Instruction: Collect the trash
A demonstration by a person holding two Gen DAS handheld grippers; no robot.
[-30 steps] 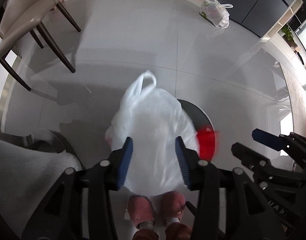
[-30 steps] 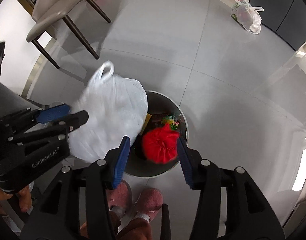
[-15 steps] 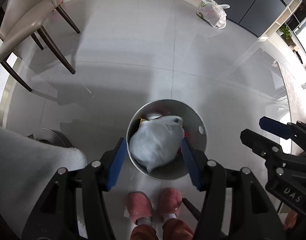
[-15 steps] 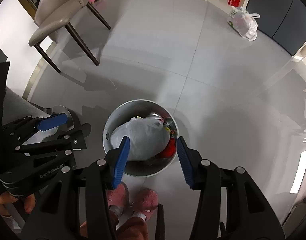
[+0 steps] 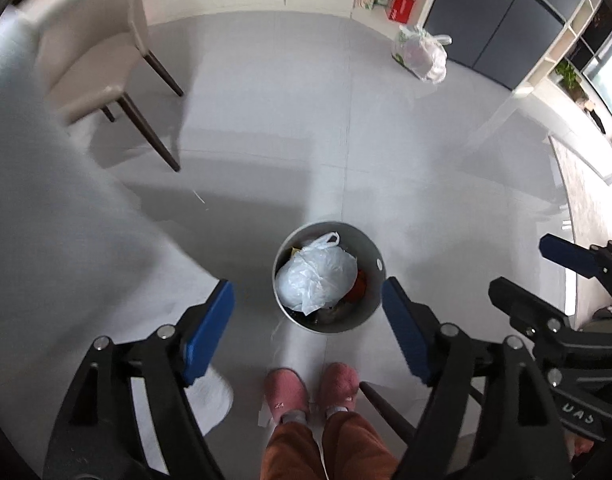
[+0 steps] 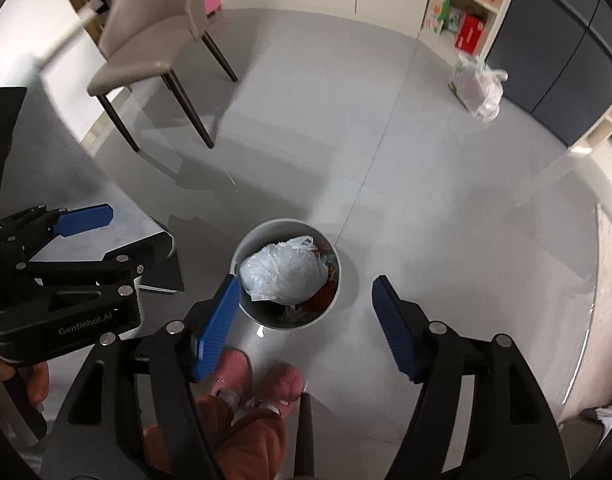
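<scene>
A round grey trash bin stands on the floor in front of pink slippers. A white plastic bag lies inside it on top of a red item and other trash. My left gripper is open and empty, high above the bin. My right gripper is open and empty too, also high above the bin. Each gripper shows in the other's view, the right one and the left one.
A beige chair stands at the back left. A second tied plastic bag lies on the floor by the dark cabinets and shelves. A white table edge is at the left.
The white bag and the red item dropped out of the grippers into the bin. Both grippers opened wider and rose well above the bin.
</scene>
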